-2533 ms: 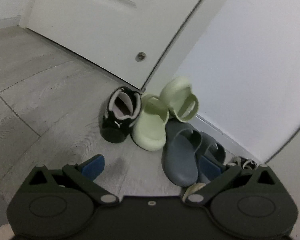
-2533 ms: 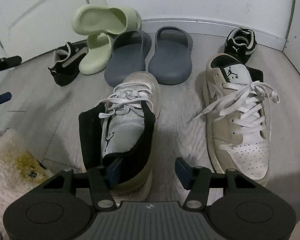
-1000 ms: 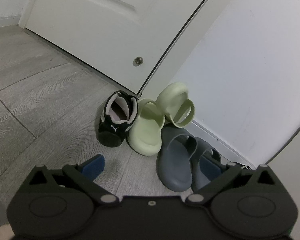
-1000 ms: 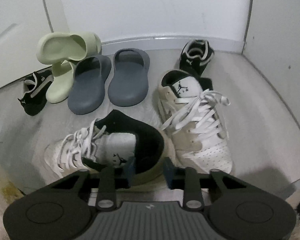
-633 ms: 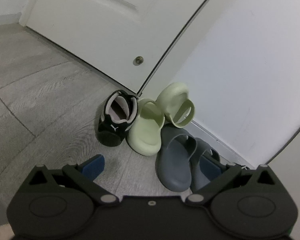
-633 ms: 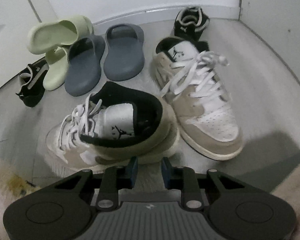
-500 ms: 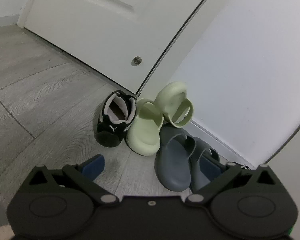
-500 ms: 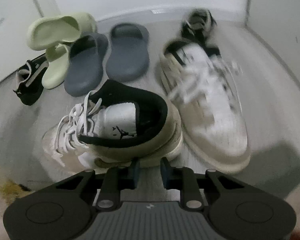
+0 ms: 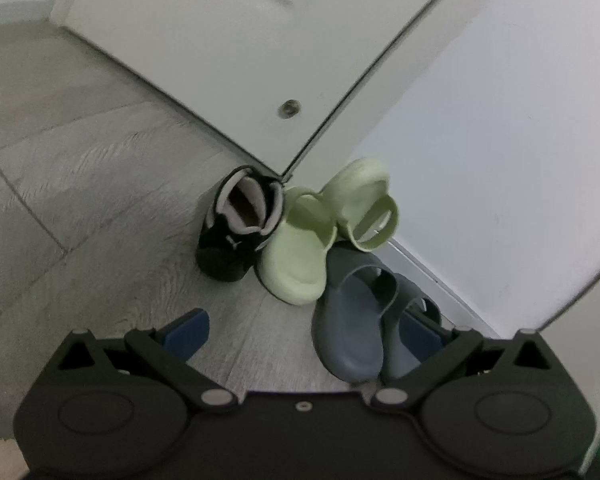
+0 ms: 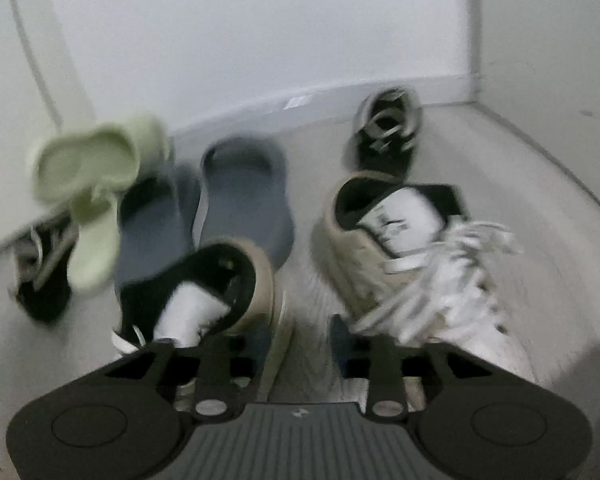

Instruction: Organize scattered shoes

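The right wrist view is smeared with blur, so edges and laces are hard to read, but the right tool (image 10: pixel 296 344) sits low over the grey floor (image 10: pixel 540 208) with its blue pads a narrow gap apart; the heel rim of the near tan-and-white sneaker (image 10: pixel 220 284) lies against its left finger, and I cannot tell whether the pads actually pinch that heel or merely rest beside it. That sneaker's toe and laces are mostly hidden behind the tool's black body. Just to its right lies the second tan-and-white sneaker (image 10: pixel 404 248), its white laces a blurred tangle and its toe cut off by the tool. Beyond it, near the baseboard, sits a black sneaker (image 10: pixel 388 132), too smeared to show detail. Two grey slides (image 10: pixel 244 196) lie side by side behind the near sneaker, and two pale green slides (image 10: pixel 96 184) are stacked crookedly to their left, one tipped up on the other. The left tool (image 9: pixel 300 330) hangs released, pads wide apart and holding nothing, above bare floor. Its view is sharper: another black sneaker (image 9: pixel 236 232) stands by the foot of the white door (image 9: pixel 204 40), touching the lower green slide; the far grey slide is partly hidden behind the tool's right finger.
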Demonstrator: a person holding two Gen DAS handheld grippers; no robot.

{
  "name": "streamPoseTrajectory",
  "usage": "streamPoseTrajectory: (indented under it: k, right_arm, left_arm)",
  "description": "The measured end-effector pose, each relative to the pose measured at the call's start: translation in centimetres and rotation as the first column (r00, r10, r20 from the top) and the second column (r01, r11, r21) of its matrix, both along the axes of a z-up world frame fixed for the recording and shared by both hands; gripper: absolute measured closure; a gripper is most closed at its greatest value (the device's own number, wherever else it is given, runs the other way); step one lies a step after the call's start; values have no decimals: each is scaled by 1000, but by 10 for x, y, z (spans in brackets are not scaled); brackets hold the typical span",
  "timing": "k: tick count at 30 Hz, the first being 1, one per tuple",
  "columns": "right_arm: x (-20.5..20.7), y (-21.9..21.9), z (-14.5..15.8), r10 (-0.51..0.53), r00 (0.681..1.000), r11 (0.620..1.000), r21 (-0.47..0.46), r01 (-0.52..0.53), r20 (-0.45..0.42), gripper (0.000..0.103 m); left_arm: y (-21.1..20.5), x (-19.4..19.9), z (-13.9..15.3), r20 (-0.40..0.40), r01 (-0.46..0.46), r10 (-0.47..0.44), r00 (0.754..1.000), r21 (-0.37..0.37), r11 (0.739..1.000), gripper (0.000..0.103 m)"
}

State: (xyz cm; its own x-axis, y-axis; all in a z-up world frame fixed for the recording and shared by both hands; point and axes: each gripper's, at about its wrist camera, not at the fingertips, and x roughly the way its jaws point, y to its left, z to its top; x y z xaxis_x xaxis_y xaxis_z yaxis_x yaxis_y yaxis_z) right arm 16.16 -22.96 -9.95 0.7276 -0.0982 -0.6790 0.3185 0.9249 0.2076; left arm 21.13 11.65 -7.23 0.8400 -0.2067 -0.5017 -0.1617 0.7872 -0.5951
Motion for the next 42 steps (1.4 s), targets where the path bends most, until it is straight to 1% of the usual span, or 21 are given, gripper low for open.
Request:
streamPoseTrajectory:
  k: [1,2,4,6,8,9,11,13,16,17,19,20,22,24,30,33,35,37,39,41,42]
  right_arm:
    - [-14,1,0,-33,998,999,27,31,51,10]
    - [-18,5,0,-19,998,998,61,15,65,6]
    - [-22,11,-1,16,996,991,129,-27,87,6]
    - [-8,28,-2,68,995,986,145,-79,74,6]
    - [5,42,-5,98,992,987,120,-107,75,5]
    - [13,51,-8,104,993,991,85,-108,51,5]
    - [31,69,-15,111,994,994,11,-111,-3,0]
    - [42,78,-22,93,995,993,-73,-96,-47,0]
    - [62,81,-40,103,983,984,-126,-123,-151,0]
    - [67,78,-45,110,978,984,-121,-133,-179,0]
    - [77,64,-56,167,969,984,-25,-174,-181,0]
    - [77,61,-56,177,968,983,-18,-183,-178,1]
    - [76,56,-55,195,966,980,-11,-200,-172,7]
    - [72,50,-52,215,965,976,7,-216,-152,13]
    - [57,30,-44,272,958,962,61,-267,-89,16]
    - [45,10,-27,256,967,962,98,-255,11,16]
    - [41,-1,-13,257,964,959,101,-263,73,16]
    - [36,-20,12,252,954,956,113,-272,162,16]
    - [34,-39,34,248,942,954,114,-279,227,16]
    - [34,-62,57,255,923,954,83,-290,290,16]
    - [34,-77,70,268,908,953,51,-299,322,16]
  left_arm:
    - [0,2,-1,-4,-12,12,1000,-4,1000,0]
    - [-2,4,-2,-12,-19,19,1000,1,1000,0]
    - [-7,7,-1,-20,-8,9,1000,24,1000,0]
    - [-11,9,-1,-25,5,-4,1000,45,999,0]
    - [-13,10,-1,-27,11,-9,1000,57,998,0]
    - [-13,10,-1,-29,10,-9,1000,55,998,0]
    - [-13,11,-3,-37,3,-1,999,52,999,0]
    - [-12,11,-4,-48,-10,13,999,50,999,0]
    - [-12,13,-5,-55,-15,18,998,48,999,0]
    - [-13,14,-5,-58,-13,16,998,49,999,0]
    - [-14,16,-6,-66,-7,10,998,52,999,0]
    - [-15,17,-6,-69,-3,6,998,56,998,0]
    - [-17,18,-6,-73,5,0,997,63,998,0]
    - [-18,18,-5,-74,9,-4,997,70,998,0]
    - [-19,13,-3,-55,1,3,998,77,997,0]
    - [-19,12,-2,-49,-1,5,999,79,997,0]
    - [-19,13,-2,-48,-1,5,999,82,997,0]
    - [-21,13,-1,-46,0,4,999,91,996,0]
    - [-23,11,0,-40,0,4,999,109,994,0]
    - [-25,10,2,-33,0,4,999,127,992,0]
    - [-26,9,3,-31,1,3,1000,133,991,0]
